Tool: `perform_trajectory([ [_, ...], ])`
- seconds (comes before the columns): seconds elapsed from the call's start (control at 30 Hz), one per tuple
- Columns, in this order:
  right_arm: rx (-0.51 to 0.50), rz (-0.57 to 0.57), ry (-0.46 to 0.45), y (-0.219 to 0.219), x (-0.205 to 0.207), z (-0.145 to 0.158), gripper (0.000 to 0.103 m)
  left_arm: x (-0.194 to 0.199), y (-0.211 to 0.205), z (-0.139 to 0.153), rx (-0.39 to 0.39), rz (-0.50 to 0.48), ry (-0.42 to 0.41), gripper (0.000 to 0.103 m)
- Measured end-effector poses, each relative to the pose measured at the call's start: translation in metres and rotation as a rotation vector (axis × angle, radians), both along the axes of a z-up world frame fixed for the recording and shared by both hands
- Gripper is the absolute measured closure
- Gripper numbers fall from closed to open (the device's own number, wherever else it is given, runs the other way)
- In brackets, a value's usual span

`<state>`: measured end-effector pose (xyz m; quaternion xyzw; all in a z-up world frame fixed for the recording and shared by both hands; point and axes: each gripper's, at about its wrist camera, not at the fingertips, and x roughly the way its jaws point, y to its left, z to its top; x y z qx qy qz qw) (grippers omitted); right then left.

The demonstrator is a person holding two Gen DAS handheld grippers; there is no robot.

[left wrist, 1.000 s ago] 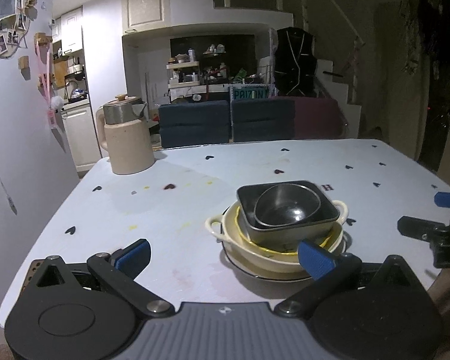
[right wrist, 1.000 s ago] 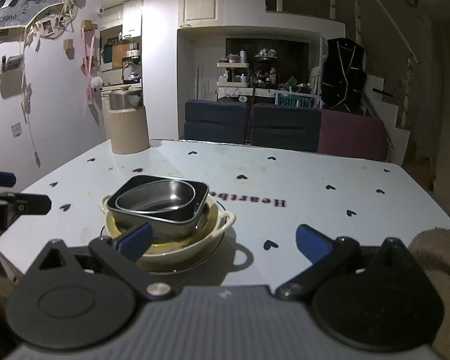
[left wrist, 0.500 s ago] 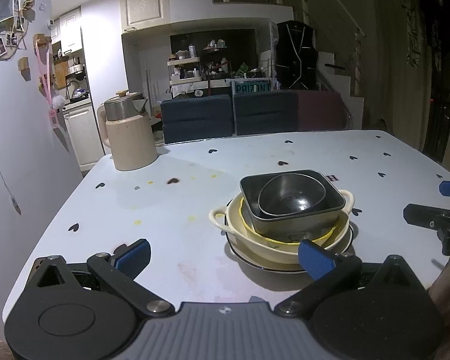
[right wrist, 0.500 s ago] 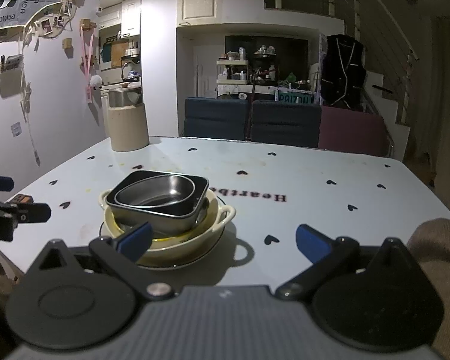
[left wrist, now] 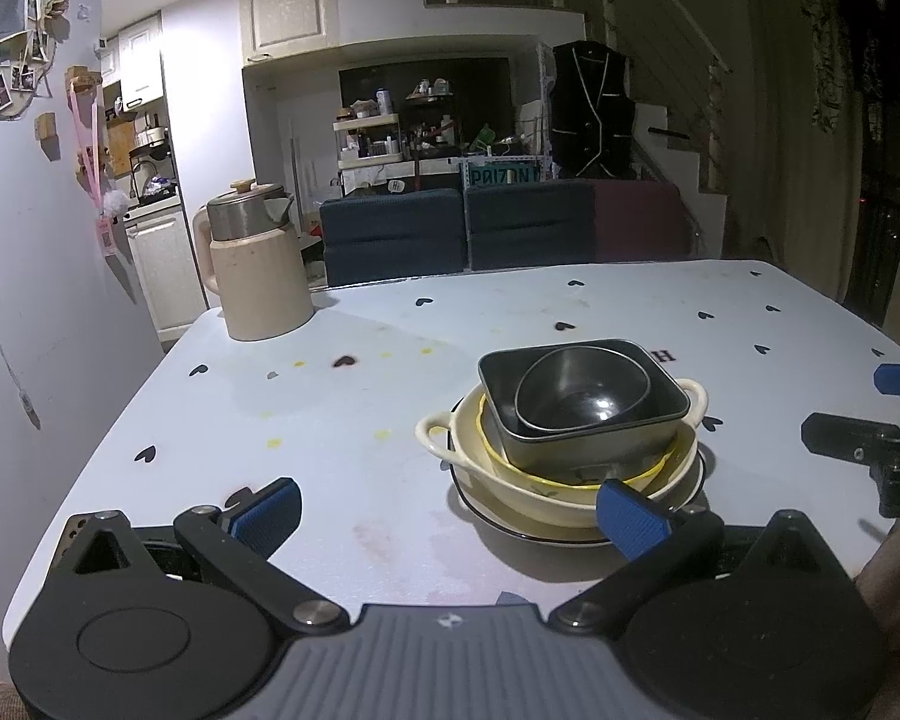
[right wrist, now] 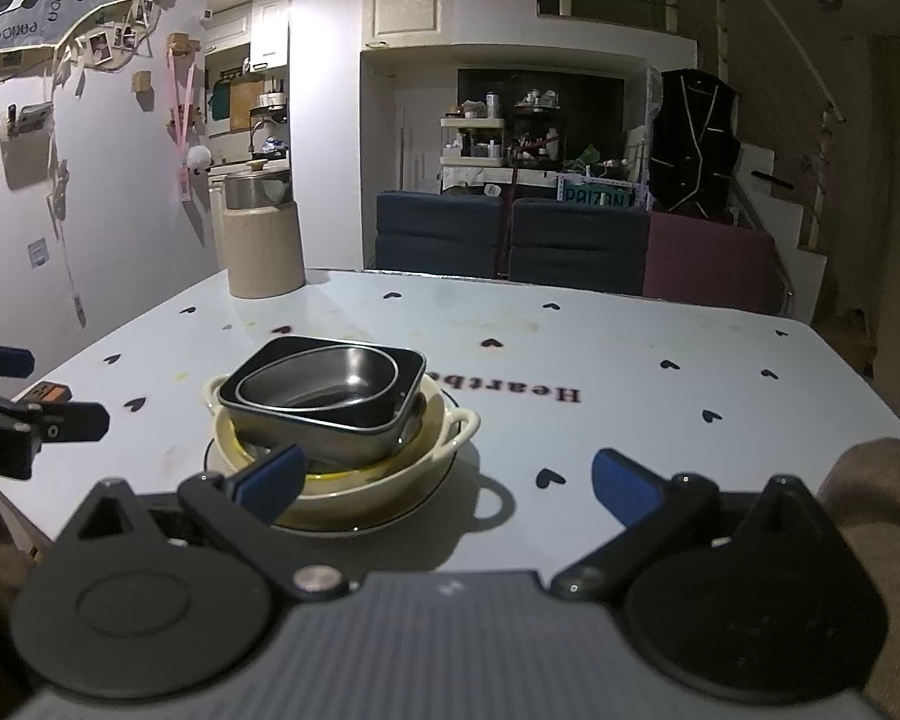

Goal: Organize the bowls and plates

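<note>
A stack of dishes stands near the front of the table. From the bottom up it is a black-rimmed plate [left wrist: 492, 519] [right wrist: 390, 519], a cream two-handled bowl [left wrist: 435, 429] [right wrist: 450, 435], a yellow-rimmed bowl, a dark square bowl [left wrist: 588, 447] [right wrist: 330, 441] and a rounded metal bowl [left wrist: 582, 390] [right wrist: 324, 384]. My left gripper [left wrist: 450, 513] is open, just short of the stack, which sits ahead of its right finger. My right gripper [right wrist: 447, 480] is open too, with the stack ahead of its left finger. Neither touches a dish.
A cream kettle [left wrist: 258, 276] [right wrist: 264, 240] stands at the table's far left corner. The pale, heart-printed table [left wrist: 330, 420] [right wrist: 630, 420] has padded chairs [left wrist: 390, 234] [right wrist: 570, 240] behind its far edge. A wall runs along the left side.
Both views have drifted a little, as if the grippers were raised or drawn back slightly. The stack has not moved and both grippers stay open.
</note>
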<state>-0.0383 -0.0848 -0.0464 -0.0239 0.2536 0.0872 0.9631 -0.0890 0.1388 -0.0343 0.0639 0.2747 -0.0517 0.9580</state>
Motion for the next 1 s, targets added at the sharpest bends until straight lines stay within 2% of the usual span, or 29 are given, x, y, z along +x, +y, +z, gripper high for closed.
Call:
perform_trajectory([
  [1.0, -0.014, 0.015, 0.009, 0.0052, 0.0017, -0.0028, 0.001, -0.0006, -0.0014, 0.0017, -0.012, 0.001, -0.004, 0.000],
])
